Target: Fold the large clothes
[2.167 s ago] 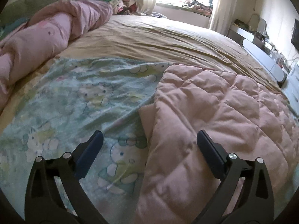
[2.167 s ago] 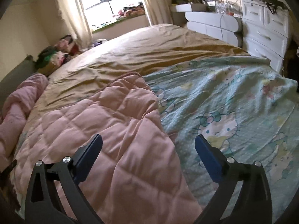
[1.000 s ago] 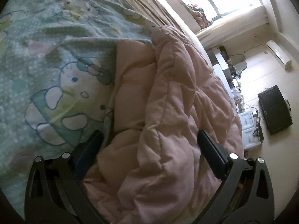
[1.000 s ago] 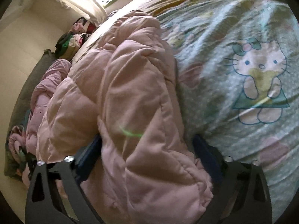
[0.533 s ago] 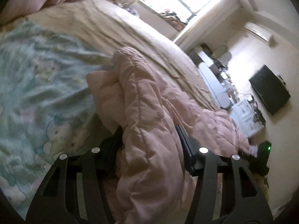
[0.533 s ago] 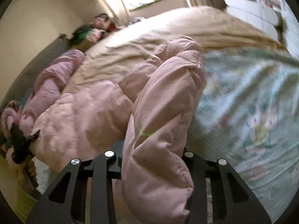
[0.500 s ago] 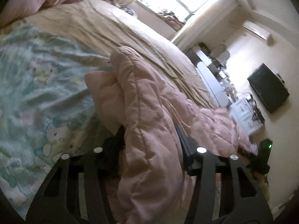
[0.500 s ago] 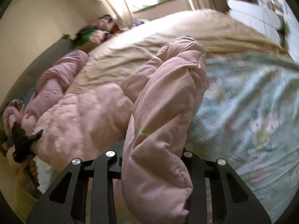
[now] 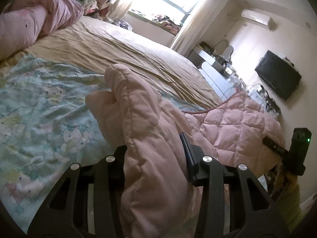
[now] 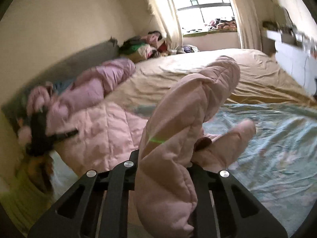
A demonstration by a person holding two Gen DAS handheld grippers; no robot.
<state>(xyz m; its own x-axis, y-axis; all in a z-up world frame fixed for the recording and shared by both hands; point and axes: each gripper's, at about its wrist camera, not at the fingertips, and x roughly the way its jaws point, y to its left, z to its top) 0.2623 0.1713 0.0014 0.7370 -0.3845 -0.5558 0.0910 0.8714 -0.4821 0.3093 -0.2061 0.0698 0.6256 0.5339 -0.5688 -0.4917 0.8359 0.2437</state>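
Sunlit from the far window, a wide bed [image 9: 138, 47] under a tan sheet and a cartoon-print cover carries our work: both grippers' jaws have just been closing, and the left gripper [image 9: 156, 154] and right gripper [image 10: 164, 158] each now clamp a thick bunched fold of the pink quilted garment [image 9: 237, 123] at the bed's near edge, its middle sagging between them. We judge the puffy, slippery padding could squeeze out of either pinch as it rises, or the slack could drag the cartoon-print cover [image 10: 277, 138] askew.
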